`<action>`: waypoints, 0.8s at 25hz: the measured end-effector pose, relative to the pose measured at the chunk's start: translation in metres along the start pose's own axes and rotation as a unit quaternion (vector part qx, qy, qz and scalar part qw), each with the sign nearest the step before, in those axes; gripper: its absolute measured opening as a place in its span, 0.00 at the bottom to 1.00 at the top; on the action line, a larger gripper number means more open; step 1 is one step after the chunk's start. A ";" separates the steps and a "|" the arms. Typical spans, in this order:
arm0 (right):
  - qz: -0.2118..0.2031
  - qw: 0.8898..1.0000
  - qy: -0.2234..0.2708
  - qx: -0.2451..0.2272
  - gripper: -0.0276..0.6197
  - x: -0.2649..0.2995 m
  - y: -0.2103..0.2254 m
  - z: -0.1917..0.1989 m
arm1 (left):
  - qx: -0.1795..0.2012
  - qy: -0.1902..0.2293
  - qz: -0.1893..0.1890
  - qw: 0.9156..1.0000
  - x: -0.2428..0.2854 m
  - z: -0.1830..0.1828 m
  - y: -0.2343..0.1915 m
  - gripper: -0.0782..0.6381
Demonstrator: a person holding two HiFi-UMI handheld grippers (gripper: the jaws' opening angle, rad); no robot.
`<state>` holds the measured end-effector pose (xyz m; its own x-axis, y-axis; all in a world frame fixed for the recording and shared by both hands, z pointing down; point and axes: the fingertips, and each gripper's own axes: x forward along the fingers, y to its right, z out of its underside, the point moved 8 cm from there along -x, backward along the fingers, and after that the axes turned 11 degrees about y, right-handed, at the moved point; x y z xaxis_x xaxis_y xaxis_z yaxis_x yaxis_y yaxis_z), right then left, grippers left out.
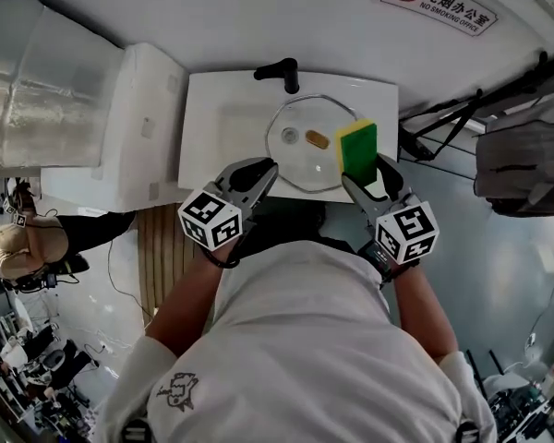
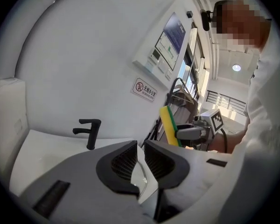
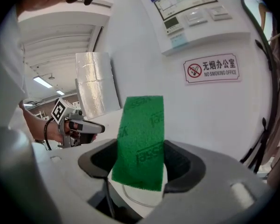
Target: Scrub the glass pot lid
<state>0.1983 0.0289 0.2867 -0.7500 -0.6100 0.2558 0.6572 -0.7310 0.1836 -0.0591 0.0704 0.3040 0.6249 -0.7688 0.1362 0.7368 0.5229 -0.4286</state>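
Observation:
The round glass pot lid lies in the white sink, its brass knob near the middle. My left gripper hovers at the lid's near-left rim. Its jaws stand a narrow gap apart with nothing pressed between them, and the lid's rim shows through the gap below my left gripper. My right gripper is shut on a green-and-yellow sponge, held upright over the lid's right edge. In the right gripper view the sponge fills my right gripper, green face toward the camera.
A black faucet stands at the sink's back edge. A white box-like unit adjoins the sink on the left. Black folded rods lean at the right. A no-smoking sign hangs on the wall behind.

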 end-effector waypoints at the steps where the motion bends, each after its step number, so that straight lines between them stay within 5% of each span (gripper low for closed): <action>1: -0.001 1.000 -0.003 0.002 0.51 0.003 0.005 0.001 | -0.004 -0.004 -0.002 1.000 0.004 0.002 -0.004 0.18; 11: 0.013 0.999 -0.046 0.014 0.51 0.044 0.043 0.020 | -0.062 -0.069 -0.011 0.996 0.033 0.040 -0.077 0.30; 20: 0.020 0.996 -0.090 0.023 0.51 0.084 0.068 0.046 | -0.143 -0.122 -0.007 0.982 0.053 0.089 -0.144 0.35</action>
<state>0.1837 -0.0576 0.3642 -0.7005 -0.5708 0.4283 0.6919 -0.6903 0.2118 -0.1095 -0.0129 0.4523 0.6838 -0.6461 0.3390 0.6652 0.3611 -0.6536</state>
